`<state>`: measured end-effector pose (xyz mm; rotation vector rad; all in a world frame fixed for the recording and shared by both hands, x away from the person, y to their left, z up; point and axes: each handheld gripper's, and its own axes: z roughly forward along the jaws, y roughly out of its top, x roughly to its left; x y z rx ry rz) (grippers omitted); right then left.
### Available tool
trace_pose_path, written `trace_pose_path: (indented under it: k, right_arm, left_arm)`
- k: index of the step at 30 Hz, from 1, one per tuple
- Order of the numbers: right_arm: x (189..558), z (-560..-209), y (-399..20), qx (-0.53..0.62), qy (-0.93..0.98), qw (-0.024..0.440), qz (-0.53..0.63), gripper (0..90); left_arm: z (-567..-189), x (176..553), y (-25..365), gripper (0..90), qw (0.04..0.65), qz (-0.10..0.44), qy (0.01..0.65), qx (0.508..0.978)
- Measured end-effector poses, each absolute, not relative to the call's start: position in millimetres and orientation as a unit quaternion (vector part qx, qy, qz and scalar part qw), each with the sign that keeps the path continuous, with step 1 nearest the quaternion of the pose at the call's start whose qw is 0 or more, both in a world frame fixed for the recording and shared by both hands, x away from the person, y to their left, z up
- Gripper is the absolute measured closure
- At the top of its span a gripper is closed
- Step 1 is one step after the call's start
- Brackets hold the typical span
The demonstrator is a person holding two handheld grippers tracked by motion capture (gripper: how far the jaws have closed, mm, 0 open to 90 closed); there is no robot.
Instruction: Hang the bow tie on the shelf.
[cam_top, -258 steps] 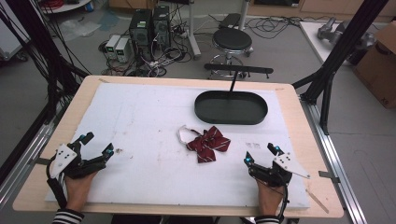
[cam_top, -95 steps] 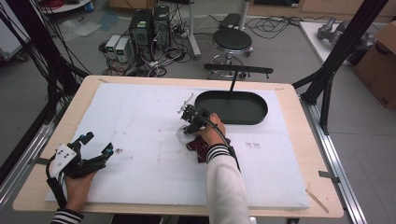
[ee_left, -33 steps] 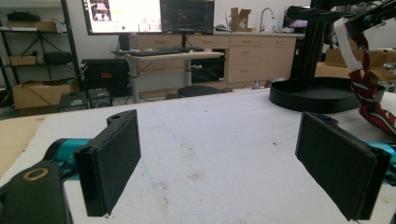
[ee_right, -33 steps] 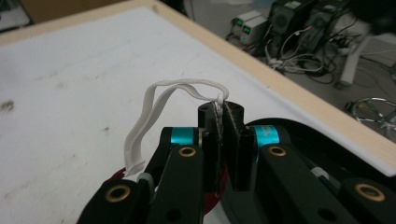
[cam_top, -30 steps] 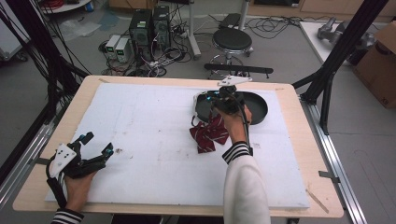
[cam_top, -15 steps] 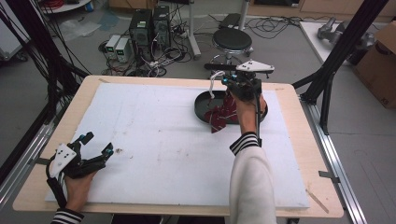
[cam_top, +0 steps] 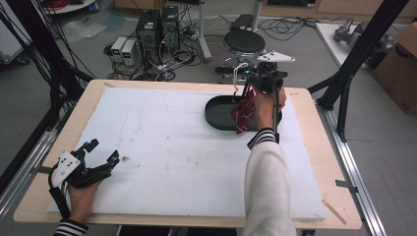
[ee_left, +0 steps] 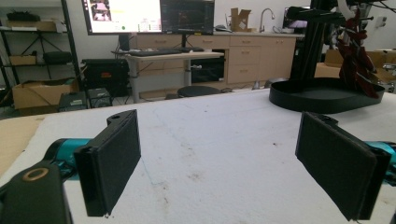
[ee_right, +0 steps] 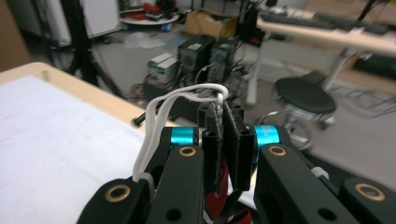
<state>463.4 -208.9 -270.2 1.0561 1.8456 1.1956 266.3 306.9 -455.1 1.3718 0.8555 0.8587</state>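
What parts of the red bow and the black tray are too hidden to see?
- Red bow, high view: its top is hidden behind the right gripper and hand.
- Red bow, right gripper view: the closed jaws cover all but a red scrap; the white loop shows.
- Black tray, high view: its right part is behind the arm.
- Tray, left gripper view: its floor lies behind the rim.

A dark red patterned bow tie [cam_top: 244, 110] with a thin white strap [cam_top: 238, 78] hangs limp in the upper right of the high view, its folds drooping over the black oval tray [cam_top: 216, 115] there. In the right gripper view the white strap [ee_right: 161, 114] loops up at centre frame. In the left gripper view the tie [ee_left: 356, 60] dangles at the upper right, above the tray [ee_left: 317, 95].
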Motion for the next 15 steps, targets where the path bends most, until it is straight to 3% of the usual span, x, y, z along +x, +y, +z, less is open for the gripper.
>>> trace_pose_path:
  k: [15]
  right_arm:
    - [494.0,-274.8,-206.5,0.413,0.717,0.359,0.432,85.5]
  left_arm:
    - [-455.3,266.3,307.0,14.4,0.611,0.372,0.371,0.593]
